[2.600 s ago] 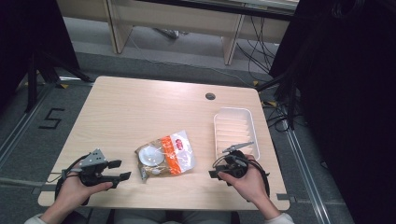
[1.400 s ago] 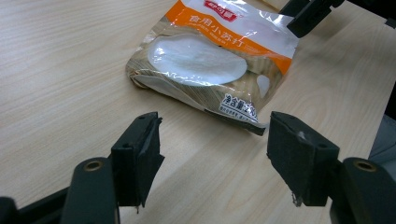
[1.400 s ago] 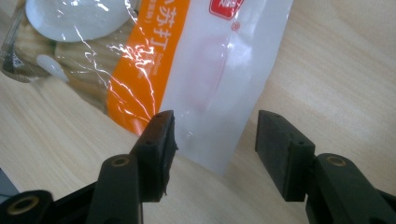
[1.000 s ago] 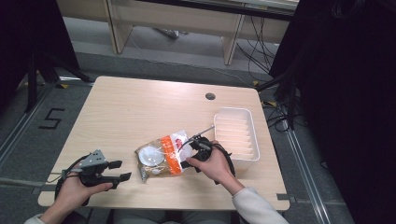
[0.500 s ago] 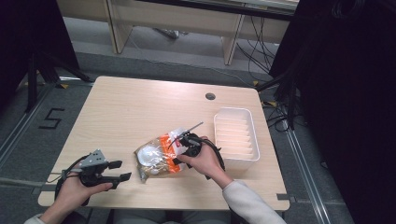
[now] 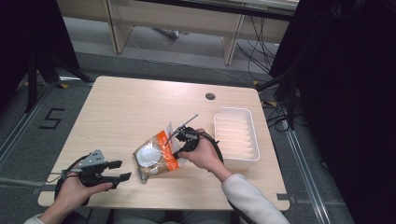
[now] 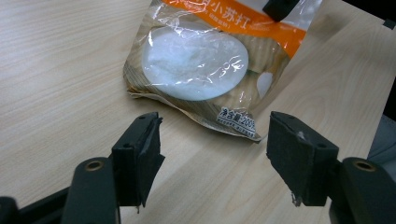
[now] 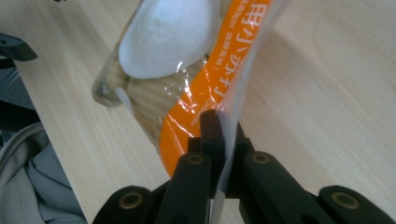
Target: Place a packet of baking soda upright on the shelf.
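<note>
A: Two grippers up. Your right gripper (image 8: 219,135) has just been closing, jaws now pinching the clear sealed edge of the orange-and-clear plastic biscuit bag (image 6: 156,156). The film sits between the pads.

B: Where's the bag?

A: Near the front middle of the light wooden table (image 6: 140,107), top edge tipped up, bottom resting on the wood, white ribbed plastic tray (image 6: 236,133) just beside your right hand.

B: And the left gripper (image 6: 114,170)?

A: Jaws spread, nothing between them, near the bag's lower corner. Tip: keep your pinch firm on the seal and lift slowly. My guess is the film could slip.
</note>
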Demonstrator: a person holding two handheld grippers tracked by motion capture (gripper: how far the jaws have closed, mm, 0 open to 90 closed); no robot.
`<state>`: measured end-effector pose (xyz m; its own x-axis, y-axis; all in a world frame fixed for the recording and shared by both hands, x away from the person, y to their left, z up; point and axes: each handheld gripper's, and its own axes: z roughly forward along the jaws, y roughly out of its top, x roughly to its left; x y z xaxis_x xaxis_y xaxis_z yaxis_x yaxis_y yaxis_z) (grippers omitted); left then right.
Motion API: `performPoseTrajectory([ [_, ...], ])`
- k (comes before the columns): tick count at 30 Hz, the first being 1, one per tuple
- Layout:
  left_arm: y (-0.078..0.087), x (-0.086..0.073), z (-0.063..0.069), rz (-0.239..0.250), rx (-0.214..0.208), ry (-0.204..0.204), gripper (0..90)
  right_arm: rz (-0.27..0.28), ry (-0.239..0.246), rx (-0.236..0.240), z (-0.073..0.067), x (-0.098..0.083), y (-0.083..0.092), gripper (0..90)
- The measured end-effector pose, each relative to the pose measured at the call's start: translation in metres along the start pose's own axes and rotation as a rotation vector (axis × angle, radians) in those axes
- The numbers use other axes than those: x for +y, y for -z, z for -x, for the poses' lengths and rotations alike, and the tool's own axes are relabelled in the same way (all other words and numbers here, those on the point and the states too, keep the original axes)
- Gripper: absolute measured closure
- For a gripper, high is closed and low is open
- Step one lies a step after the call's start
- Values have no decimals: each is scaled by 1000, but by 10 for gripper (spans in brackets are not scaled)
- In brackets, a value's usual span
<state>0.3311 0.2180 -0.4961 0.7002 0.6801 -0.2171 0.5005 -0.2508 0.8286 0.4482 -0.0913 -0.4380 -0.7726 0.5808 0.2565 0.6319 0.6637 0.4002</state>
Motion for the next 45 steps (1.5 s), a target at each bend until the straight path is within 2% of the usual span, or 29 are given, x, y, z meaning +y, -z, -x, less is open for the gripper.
performPoseTrajectory([
  [4,1,0,0,-9,2,-6,347,3,29,12,-3,7,13,900],
  [6,0,0,0,-3,1,1,347,-12,10,23,-5,10,20,900],
  [7,0,0,1,6,-1,12,347,-14,24,25,-5,11,23,900],
  [9,0,0,0,2,-1,8,347,-11,38,27,-6,13,26,900],
  [10,0,0,0,-1,0,4,347,-25,58,10,-8,15,33,900],
  [14,0,0,1,7,-1,12,347,-57,139,-4,-12,21,45,900],
  [16,0,0,1,7,-1,13,347,-81,150,-5,-17,22,50,900],
  [17,0,0,1,6,-1,11,347,-91,230,-12,-16,24,53,900],
  [21,0,1,0,3,-1,7,347,-142,317,-35,-23,25,61,900],
  [22,0,1,0,1,-1,6,347,-149,371,-34,-24,25,62,900],
  [24,0,0,1,7,-2,13,347,-168,447,-9,-31,23,65,900],
  [27,0,1,0,3,0,8,347,-204,496,-20,-38,22,69,900],
  [28,0,0,1,6,-1,12,346,-205,523,-27,-38,22,70,900],
  [29,0,0,1,6,-1,13,346,-198,544,-13,-38,23,70,900],
  [31,0,0,1,6,-1,13,346,-203,558,-19,-39,22,72,900],
  [32,0,0,1,6,-1,13,346,-224,567,-38,-38,22,74,900],
  [34,0,0,0,-1,-1,5,346,-212,590,-18,-39,22,73,900],
  [35,0,0,0,-1,-1,5,346,-227,583,-33,-40,21,75,900],
  [36,0,0,0,-2,-1,4,346,-218,618,-27,-40,22,75,900],
  [38,0,0,0,-2,-1,5,346,-224,617,-21,-42,22,77,900],
  [42,0,0,0,-2,-1,4,347,-233,682,-16,-43,25,81,900],
  [43,0,0,0,-1,-1,4,346,-233,663,-18,-45,24,83,900],
  [45,0,0,0,2,-2,8,346,-236,676,-14,-45,25,86,900],
])
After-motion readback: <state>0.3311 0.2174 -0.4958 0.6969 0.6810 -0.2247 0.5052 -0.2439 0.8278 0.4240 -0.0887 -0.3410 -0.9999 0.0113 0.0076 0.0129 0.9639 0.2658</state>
